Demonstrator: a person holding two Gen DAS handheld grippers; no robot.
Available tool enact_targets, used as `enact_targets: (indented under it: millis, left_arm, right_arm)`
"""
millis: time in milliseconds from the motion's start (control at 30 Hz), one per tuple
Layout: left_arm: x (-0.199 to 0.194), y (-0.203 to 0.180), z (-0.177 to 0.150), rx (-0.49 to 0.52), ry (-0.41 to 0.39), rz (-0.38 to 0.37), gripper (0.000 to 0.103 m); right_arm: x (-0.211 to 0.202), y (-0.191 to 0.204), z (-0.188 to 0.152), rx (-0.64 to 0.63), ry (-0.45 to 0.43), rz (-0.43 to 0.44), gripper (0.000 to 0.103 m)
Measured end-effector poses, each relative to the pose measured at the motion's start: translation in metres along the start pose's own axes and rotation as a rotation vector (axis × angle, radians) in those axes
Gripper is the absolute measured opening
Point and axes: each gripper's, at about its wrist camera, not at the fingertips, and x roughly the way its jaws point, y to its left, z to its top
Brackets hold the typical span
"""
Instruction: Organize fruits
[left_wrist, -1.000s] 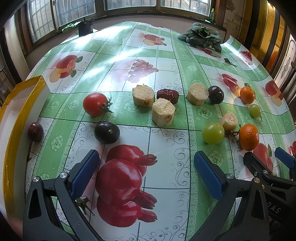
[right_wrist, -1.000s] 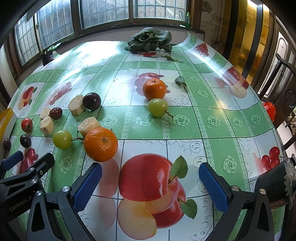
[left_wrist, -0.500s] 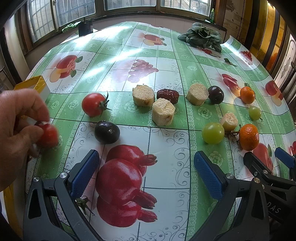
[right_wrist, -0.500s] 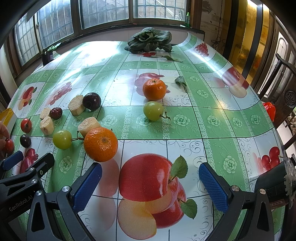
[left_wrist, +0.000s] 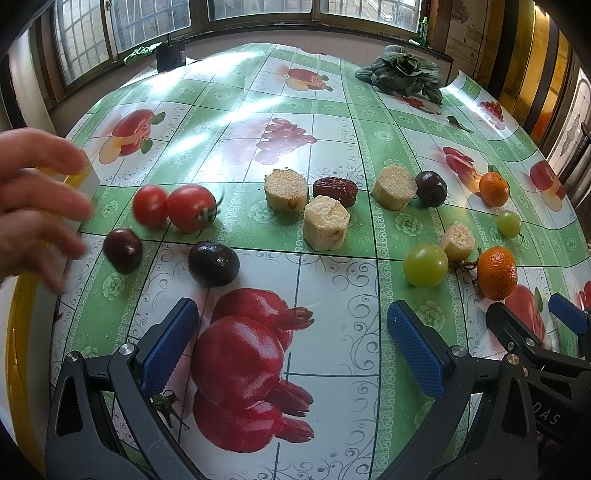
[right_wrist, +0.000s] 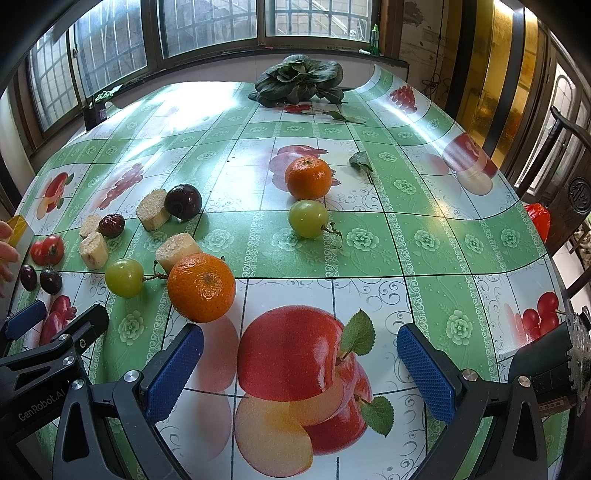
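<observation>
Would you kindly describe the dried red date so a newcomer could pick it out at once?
Start at the leafy green vegetable at the table's far edge, then come toward the row of pale cut chunks mid-table. The dried red date lies among them; alone there it is dark red, wrinkled and oblong.

Bright daylight from the windows (right_wrist: 207, 26) behind, with white glare streaks on the far part of the glossy bench (left_wrist: 236, 110). Strong fisheye bending and dark corners at the edges. Motion blur on the hand (left_wrist: 33, 199) and the small tomato (left_wrist: 149, 206).
</observation>
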Motion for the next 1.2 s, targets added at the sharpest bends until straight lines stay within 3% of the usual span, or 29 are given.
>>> enact_targets:
  millis: [433, 667, 833, 1200]
  left_arm:
    - [0.000, 0.000, 0.000, 0.000, 0.000, 0.000, 0.103]
    - [0.000, -0.002, 0.002, -0.004, 0.009, 0.005, 0.103]
    - [-0.004, 0.007, 0.010, 0.011, 0.141, 0.017, 0.101]
    - [-0.092, 0.040, 0.042, -0.054, 0.040, 0.046, 0.100]
  right_arm:
    - [0.004, -0.001, -0.005, -0.009, 0.006, 0.006, 0.103]
    - [0.012, -0.002, 0.009, -0.142, 0.153, 0.076, 0.103]
    - [-0.015, 0.002, 0.011, -0.214, 0.109, 0.099, 0.103]
    - [-0.084, 0.034, 0.049, -0.263, -0.037, 0.222, 0.103]
